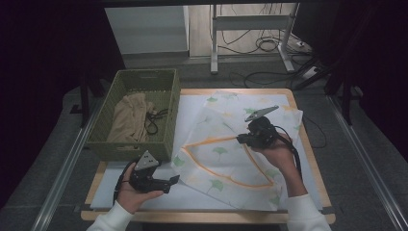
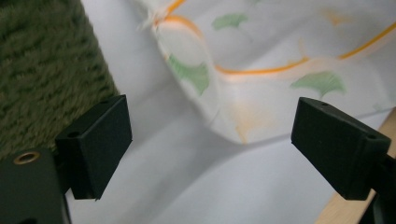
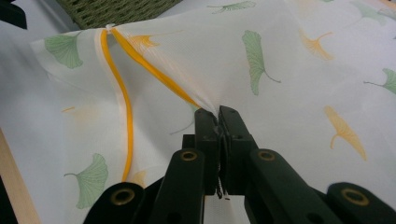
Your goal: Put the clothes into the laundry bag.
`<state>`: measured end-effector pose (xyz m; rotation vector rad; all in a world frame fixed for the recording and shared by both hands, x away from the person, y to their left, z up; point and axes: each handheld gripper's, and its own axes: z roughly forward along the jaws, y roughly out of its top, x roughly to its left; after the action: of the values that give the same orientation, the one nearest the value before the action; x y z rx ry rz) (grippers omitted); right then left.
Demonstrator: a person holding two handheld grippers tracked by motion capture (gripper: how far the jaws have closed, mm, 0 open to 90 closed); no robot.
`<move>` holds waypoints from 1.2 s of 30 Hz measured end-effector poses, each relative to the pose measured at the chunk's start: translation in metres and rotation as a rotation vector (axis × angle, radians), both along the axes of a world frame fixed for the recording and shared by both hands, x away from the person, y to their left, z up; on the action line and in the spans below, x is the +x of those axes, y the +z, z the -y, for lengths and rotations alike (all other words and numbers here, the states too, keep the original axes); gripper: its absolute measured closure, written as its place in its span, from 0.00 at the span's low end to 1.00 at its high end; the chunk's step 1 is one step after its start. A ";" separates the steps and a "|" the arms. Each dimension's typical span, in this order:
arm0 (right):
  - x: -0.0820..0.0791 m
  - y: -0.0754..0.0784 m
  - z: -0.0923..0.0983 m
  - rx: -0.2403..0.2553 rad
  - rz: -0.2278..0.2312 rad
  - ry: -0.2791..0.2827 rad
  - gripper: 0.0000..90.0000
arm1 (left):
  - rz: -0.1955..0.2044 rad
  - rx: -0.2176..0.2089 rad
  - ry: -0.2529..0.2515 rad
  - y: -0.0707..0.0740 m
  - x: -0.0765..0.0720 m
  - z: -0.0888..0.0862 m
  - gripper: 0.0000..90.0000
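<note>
A white cloth bag (image 1: 226,144) printed with green and orange leaves and trimmed in orange lies spread on the table. My right gripper (image 1: 239,139) is shut on its orange-trimmed edge and lifts that edge off the table; in the right gripper view the jaws pinch the fabric (image 3: 205,105) at the right gripper (image 3: 217,112) tips. My left gripper (image 1: 174,180) stands open near the table's front left, just short of the bag's near corner (image 2: 233,126). In the left gripper view the left gripper (image 2: 212,140) has nothing between its pads.
A green woven basket (image 1: 171,103) at the back left holds a beige garment (image 1: 130,118) and a black cord (image 1: 153,120). A white sheet (image 1: 192,197) covers the wooden table (image 1: 202,217). Desk legs and cables (image 1: 260,45) lie on the floor beyond.
</note>
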<state>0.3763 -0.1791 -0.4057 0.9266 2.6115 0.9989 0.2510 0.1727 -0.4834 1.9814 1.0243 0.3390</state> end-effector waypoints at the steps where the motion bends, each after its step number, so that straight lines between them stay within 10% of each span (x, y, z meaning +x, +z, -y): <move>1: 0.000 0.000 0.000 0.000 0.000 0.000 0.96 | 0.000 0.000 0.000 0.000 0.000 0.000 0.14; 20: 0.002 -0.004 0.002 0.002 -0.019 0.004 0.96 | 0.098 -0.012 0.035 0.041 0.010 -0.004 0.21; 36: 0.002 -0.003 0.004 0.007 -0.019 0.001 0.96 | 0.105 -0.055 0.073 0.085 0.034 -0.017 0.23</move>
<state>0.3781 -0.1834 -0.4085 0.9406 2.6260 1.0056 0.2849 0.1900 -0.3980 1.8604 1.0298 0.4454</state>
